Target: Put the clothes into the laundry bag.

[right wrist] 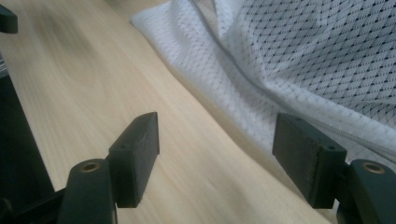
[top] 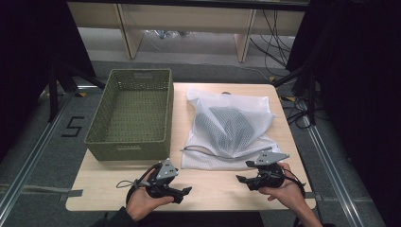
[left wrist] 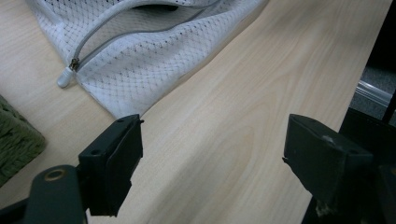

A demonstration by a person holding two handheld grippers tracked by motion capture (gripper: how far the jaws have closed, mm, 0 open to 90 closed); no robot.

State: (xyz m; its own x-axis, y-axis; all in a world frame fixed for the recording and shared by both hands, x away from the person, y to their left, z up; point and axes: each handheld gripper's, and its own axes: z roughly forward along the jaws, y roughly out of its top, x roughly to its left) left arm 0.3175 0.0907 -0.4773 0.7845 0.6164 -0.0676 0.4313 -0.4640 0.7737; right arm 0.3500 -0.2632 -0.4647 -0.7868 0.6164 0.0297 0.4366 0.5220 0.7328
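I am holding the left gripper [top: 182, 193] low over the near edge of the pale wooden table [top: 213, 189], its black jaws standing wide apart with only bare tabletop between them — nothing gripped, nothing touched. The right gripper [top: 242, 179] is sitting just beside the near edge of the white mesh zip bag [top: 227, 127]; its jaws are also gaping wide, and the pads are pressing on nothing. In the right gripper view one finger [right wrist: 306, 156] is hanging over the bag's hem, the other [right wrist: 135, 149] over bare wood; I cannot tell whether the near one is brushing the mesh. The bag is lying flat on the table's right half with something dark and grey inside — its zip pull [left wrist: 65, 77] is pointing toward the green woven rectangular basket [top: 132, 116], which is standing on the left half.
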